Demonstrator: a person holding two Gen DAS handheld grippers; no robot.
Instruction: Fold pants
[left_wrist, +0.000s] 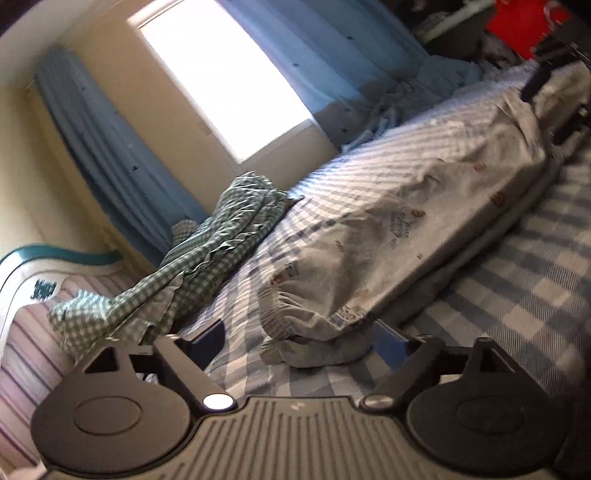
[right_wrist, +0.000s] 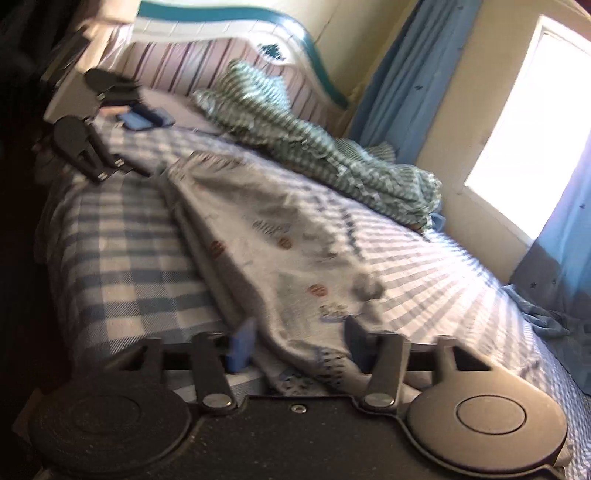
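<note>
From my left wrist, my left claw (left_wrist: 299, 343) is gaping wide, pads clear of the soft, wrinkled printed pants (left_wrist: 399, 229) stretching toward two o'clock across the checked bedsheet (left_wrist: 517, 295).

From my right wrist, my right claw (right_wrist: 295, 343) is standing parted astride the pants' limp hem (right_wrist: 303, 354), not pinching; a crumpled gingham blanket (right_wrist: 317, 147) is bunching at twelve o'clock.

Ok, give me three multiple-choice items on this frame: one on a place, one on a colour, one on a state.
1. The green checked cloth lies: A on the floor; B bunched along the bed's window side; C draped on a chair.
2. The curtains are: A red; B blue; C white.
3. The left claw is: A open; B shut tight; C out of view.
Answers: B, it is heaped by the window wall; B, blue folds flank the window; A, its fingers stand wide apart around the pants' end.
</note>
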